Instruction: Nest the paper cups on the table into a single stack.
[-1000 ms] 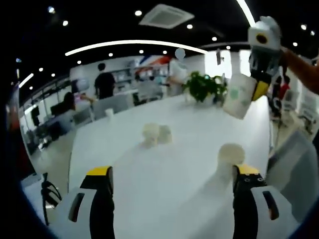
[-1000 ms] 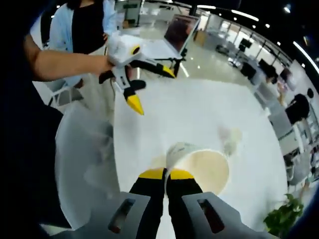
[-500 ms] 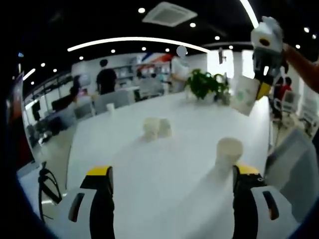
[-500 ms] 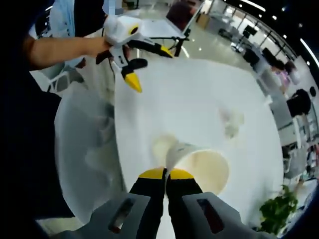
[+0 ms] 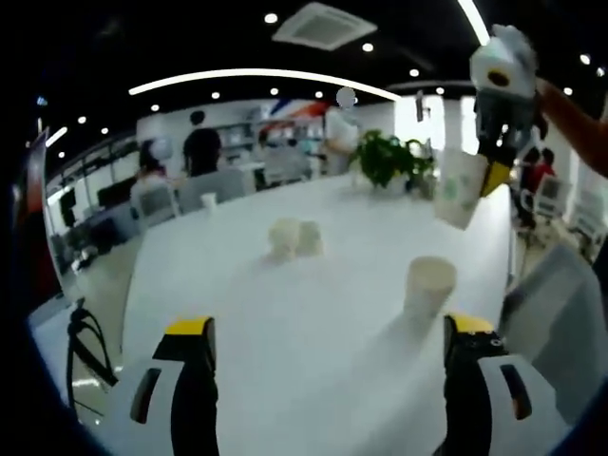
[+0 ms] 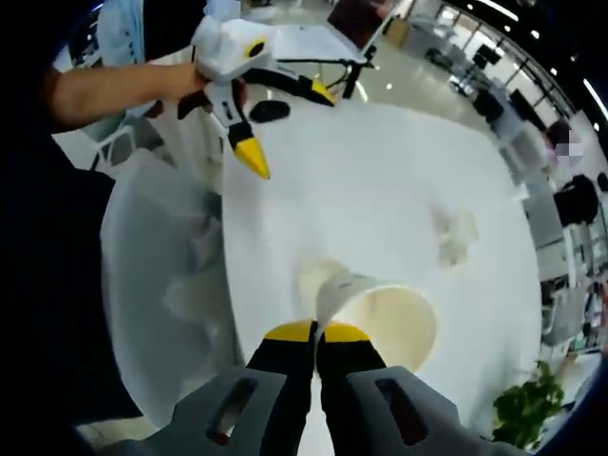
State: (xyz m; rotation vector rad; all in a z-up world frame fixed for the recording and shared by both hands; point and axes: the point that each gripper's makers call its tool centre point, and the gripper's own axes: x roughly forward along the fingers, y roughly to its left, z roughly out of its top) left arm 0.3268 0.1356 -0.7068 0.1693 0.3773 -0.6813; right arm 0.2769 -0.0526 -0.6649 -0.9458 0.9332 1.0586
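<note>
The pair of small cups [image 5: 295, 237] far out on the white worktop [image 5: 313, 323] is too blurry for details, and in the right gripper view it's just a smudge. A single paper cup [image 5: 427, 286] is stood upright near the right jaw of the left claw [image 5: 328, 328], which is spread wide with nothing held. The right claw [image 6: 316, 331] is pinched on the rim of a held cup [image 6: 385, 323], lifted above the worktop. A potted plant [image 5: 385, 161] and an open office are seen behind.
</note>
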